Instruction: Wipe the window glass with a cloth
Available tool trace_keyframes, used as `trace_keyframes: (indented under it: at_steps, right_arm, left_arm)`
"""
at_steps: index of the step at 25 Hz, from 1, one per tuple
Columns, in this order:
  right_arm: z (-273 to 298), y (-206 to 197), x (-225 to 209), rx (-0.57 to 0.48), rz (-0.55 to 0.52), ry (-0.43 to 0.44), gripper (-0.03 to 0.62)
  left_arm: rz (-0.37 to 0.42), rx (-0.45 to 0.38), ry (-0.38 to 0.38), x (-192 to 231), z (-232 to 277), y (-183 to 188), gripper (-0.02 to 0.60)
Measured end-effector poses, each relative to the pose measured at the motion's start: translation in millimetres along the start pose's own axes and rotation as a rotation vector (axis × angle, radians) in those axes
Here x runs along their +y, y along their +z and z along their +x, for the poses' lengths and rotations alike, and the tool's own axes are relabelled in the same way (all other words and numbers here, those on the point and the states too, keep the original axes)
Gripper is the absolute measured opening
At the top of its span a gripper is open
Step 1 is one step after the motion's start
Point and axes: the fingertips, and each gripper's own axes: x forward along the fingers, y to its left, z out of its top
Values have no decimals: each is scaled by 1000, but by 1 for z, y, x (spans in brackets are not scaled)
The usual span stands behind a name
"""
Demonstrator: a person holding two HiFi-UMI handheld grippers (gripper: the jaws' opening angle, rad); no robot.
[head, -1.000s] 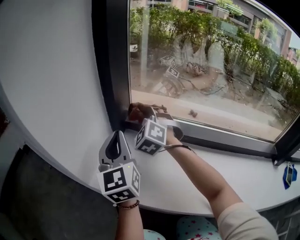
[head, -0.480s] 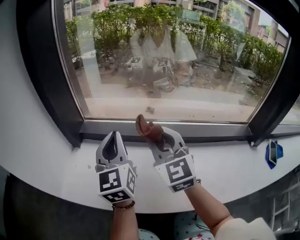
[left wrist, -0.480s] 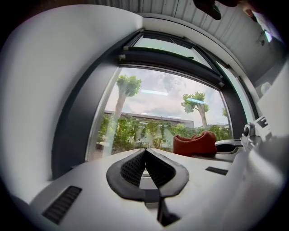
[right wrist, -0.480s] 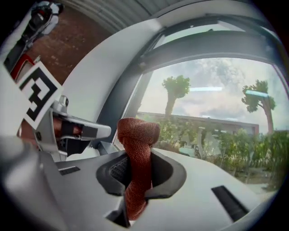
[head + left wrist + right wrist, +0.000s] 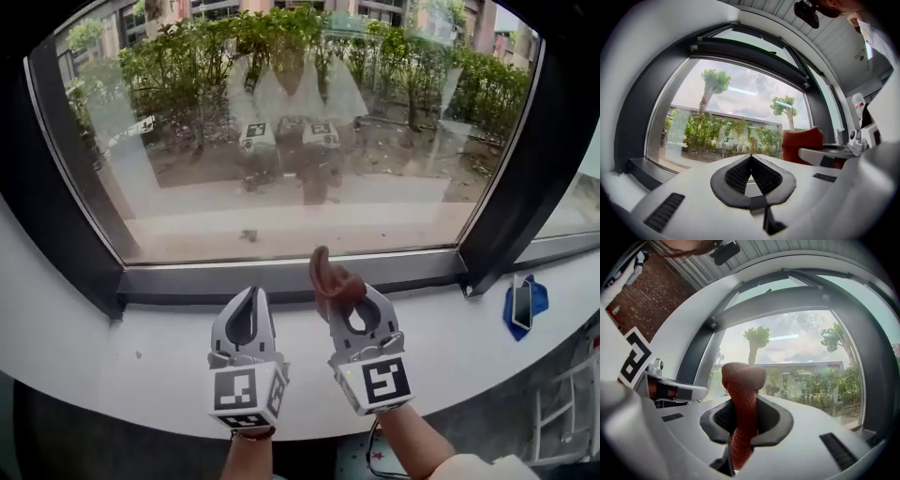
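Right gripper (image 5: 349, 298) was clamped on a rust-brown cloth (image 5: 328, 274) — its bunched end stuck up past the jaws, near the bottom edge of the window glass (image 5: 281, 141). Left gripper (image 5: 250, 298) hovered beside it over the white sill (image 5: 122, 347) — jaws pressed together on nothing.

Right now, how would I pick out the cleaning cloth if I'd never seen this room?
Find the big dark-framed window and the white sill below it, with two grey grippers over it. The cloth is the reddish-brown rag pinched in the right gripper; the left gripper holds nothing.
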Motion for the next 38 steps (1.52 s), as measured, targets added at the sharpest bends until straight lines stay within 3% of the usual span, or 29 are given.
trace_keyframes:
  at_steps: [4, 9, 12, 18, 22, 26, 31, 38]
  right_arm:
    - [-12, 64, -18, -120, 70, -46, 69]
    - [-49, 162, -29, -88, 81, -3, 69]
    - [-77, 231, -35, -36, 74, 31, 69]
    - [-109, 415, -52, 0, 99, -13, 69]
    - [-131, 503, -57, 15, 85, -44, 69]
    - [-150, 544, -53, -14, 95, -3, 69]
    - [-210, 579, -64, -43, 143, 12, 69]
    - [-289, 583, -84, -37, 119, 47, 69]
  left_arm:
    - [61, -36, -39, -40, -8, 26, 20]
    - [40, 31, 3, -71, -46, 92, 20]
    - [32, 57, -50, -98, -69, 167, 20]
    - [-3, 128, -145, -135, -105, 348, 20]
    - [9, 150, -176, -147, -138, 429, 20]
    - [8, 150, -180, -160, -160, 469, 20]
    - [2, 81, -230, -229, -186, 507, 20]
    - [42, 27, -236, -303, -238, 527, 20]
